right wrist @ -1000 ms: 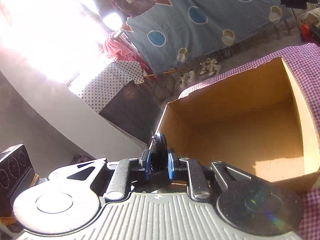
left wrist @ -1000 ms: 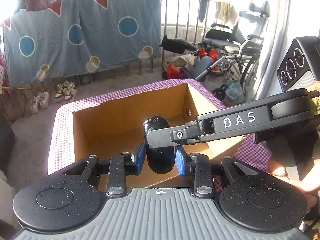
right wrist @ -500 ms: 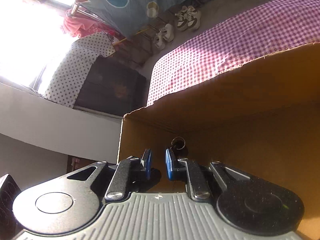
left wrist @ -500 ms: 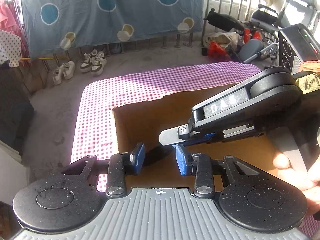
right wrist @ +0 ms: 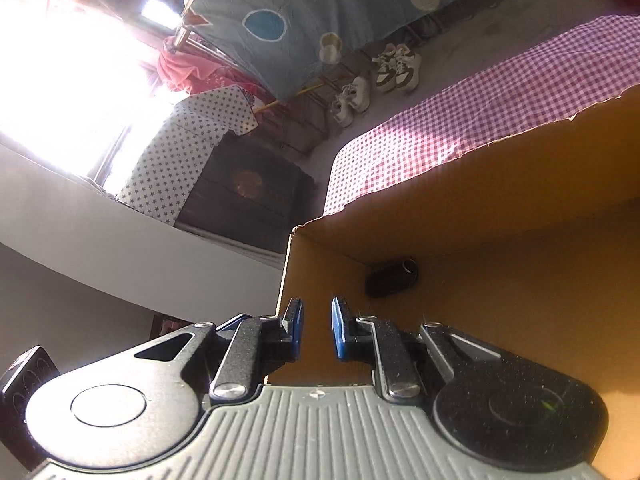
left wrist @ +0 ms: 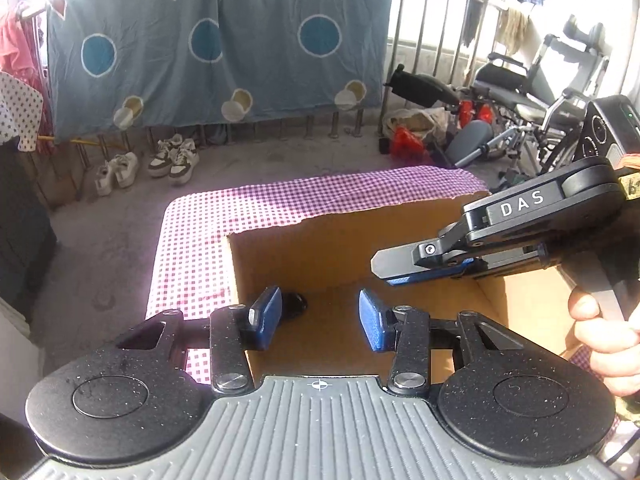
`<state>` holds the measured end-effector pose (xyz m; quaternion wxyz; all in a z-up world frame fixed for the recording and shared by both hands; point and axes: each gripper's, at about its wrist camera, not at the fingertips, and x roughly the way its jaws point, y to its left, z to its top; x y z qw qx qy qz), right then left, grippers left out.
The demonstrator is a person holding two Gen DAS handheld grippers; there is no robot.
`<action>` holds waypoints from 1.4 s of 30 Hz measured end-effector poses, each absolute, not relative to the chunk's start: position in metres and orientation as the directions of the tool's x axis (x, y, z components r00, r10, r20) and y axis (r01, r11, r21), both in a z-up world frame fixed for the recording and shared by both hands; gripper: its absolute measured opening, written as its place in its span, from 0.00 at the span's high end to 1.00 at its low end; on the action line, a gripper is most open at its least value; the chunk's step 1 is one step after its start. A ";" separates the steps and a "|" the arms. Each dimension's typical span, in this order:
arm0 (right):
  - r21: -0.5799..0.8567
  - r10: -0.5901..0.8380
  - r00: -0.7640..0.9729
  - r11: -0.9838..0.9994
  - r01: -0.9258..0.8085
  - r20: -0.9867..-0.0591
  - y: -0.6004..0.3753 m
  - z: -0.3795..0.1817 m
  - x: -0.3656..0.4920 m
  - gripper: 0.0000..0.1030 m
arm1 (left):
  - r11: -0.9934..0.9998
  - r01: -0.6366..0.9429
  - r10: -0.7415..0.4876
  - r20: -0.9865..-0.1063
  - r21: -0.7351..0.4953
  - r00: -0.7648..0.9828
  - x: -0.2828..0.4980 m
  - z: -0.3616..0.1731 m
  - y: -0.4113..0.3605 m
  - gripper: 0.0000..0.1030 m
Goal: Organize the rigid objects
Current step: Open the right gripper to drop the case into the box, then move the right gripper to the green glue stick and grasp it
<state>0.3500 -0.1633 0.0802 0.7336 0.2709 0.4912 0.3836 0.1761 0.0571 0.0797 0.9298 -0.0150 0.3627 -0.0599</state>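
Note:
An open cardboard box [left wrist: 360, 236] stands on a purple checked tablecloth [left wrist: 280, 204]. A small black object with a metal ring [right wrist: 392, 279] lies on the box floor in the far left corner; it also shows in the left wrist view [left wrist: 294, 305], partly hidden by a finger. My left gripper [left wrist: 318, 317] is open and empty above the box's near left corner. My right gripper [right wrist: 317, 328] is open a little and empty, over the box's near edge. It shows from the side in the left wrist view [left wrist: 384, 268], above the box's right part.
The box [right wrist: 500, 208] fills much of the table. Beyond the table are a concrete floor, shoes [left wrist: 172, 158], a blue sheet on a railing [left wrist: 224, 48], and wheelchairs [left wrist: 520, 100] at the right. A dark cabinet [right wrist: 248, 204] stands to the left.
One second ago both grippers held the black object over the box. They let go of it; it now lies on the box floor. Both grippers opened and drew back and up.

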 end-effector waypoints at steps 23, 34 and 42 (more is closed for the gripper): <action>0.727 0.720 0.393 0.667 -0.163 -0.572 -0.321 -0.004 0.133 0.81 | 0.891 0.405 -0.406 -0.760 -0.206 0.508 0.062 -0.025 -0.076 0.54; 0.718 0.725 0.288 0.679 -0.149 -0.626 -0.295 -0.045 0.156 0.81 | 0.908 0.350 -0.376 -0.815 -0.230 0.440 0.092 -0.055 -0.094 0.57; 0.731 0.741 0.264 0.665 -0.155 -0.618 -0.305 -0.051 0.142 0.81 | 0.906 0.372 -0.367 -0.809 -0.201 0.459 0.077 -0.060 -0.097 0.56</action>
